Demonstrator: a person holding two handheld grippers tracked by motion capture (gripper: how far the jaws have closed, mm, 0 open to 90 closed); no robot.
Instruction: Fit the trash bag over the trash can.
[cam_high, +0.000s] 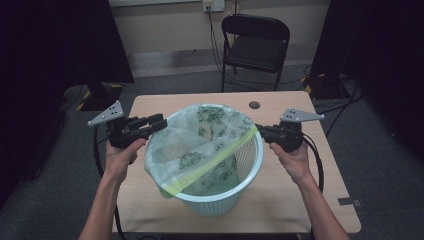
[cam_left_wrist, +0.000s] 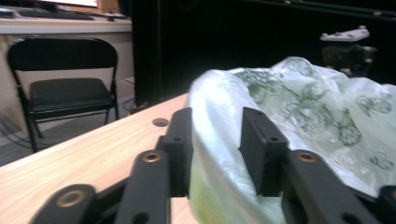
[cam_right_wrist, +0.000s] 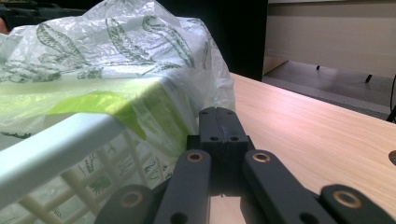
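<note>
At about nine o'clock of the basket (cam_high: 220, 192) your left gripper (cam_high: 159, 123) has its jaws around the left edge of the bag (cam_high: 200, 145); in the left gripper view the thin plastic (cam_left_wrist: 219, 140) runs up between the two black pads, which stand partly apart with the film gathered between them, so I read it as grasping the bag, though not tightly. The bag itself, a pale green printed liner with a yellow-green band (cam_high: 215, 162) along its mouth, sits in the white lattice basket at the middle of the table (cam_high: 300, 200). Its far side, around twelve o'clock, is draped over the rim, while the banded edge runs slack across the opening from about seven o'clock towards two o'clock, so the near rim is bare. At three o'clock your right gripper (cam_high: 264, 132) is clenched: in the right gripper view the jaws meet flush just beside the plastic (cam_right_wrist: 140, 60) and the basket rim (cam_right_wrist: 60, 140), and I cannot tell whether any film is pinched between them. By my judgement you are roughly midway: the liner is in the basket and partly seated, and what is left is to stretch the banded edge down over the near and side rim all the way round.
</note>
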